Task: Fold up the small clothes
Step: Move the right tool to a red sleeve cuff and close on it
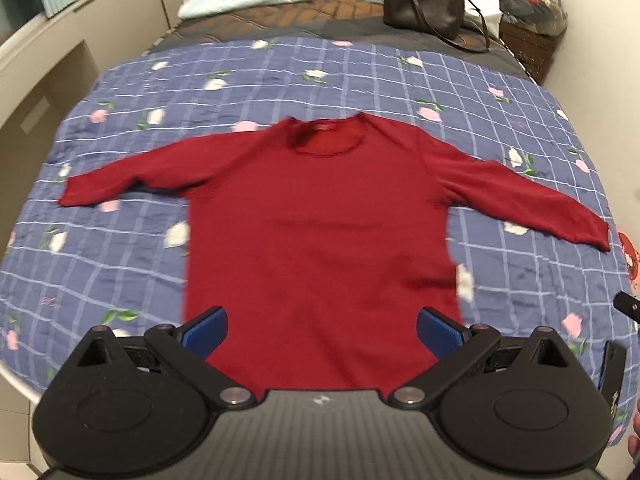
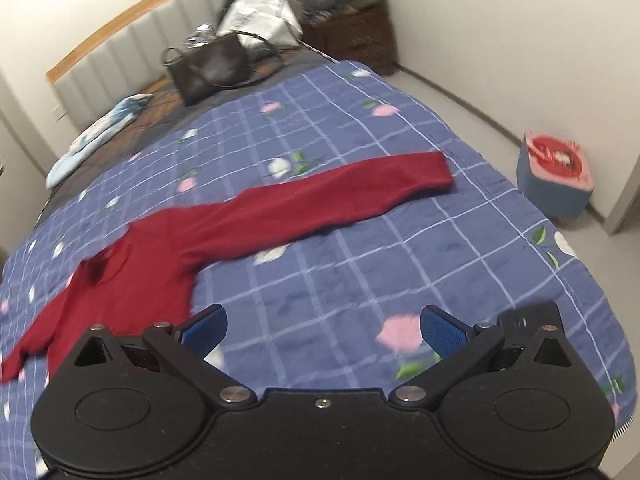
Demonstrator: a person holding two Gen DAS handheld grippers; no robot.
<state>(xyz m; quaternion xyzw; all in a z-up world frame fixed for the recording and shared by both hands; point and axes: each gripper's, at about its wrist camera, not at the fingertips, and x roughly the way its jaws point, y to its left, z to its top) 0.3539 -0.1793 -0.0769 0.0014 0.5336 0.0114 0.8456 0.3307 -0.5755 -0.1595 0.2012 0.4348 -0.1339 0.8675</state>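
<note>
With the dark red long-sleeved knit sweater (image 1: 320, 232) flat mid-bed on the blue checked floral quilt (image 1: 120, 264), both released grippers, left hand-held gripper (image 1: 322, 330) and right hand-held gripper (image 2: 324, 330), should probably pinch a sleeve cuff and fold inward smoothly.

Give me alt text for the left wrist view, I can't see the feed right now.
A red long-sleeved top lies flat and unfolded on a blue checked floral quilt, neckline away from the camera, both sleeves spread outward. The left gripper hovers open over the hem, holding nothing. A dark handbag sits beyond the quilt.
</note>
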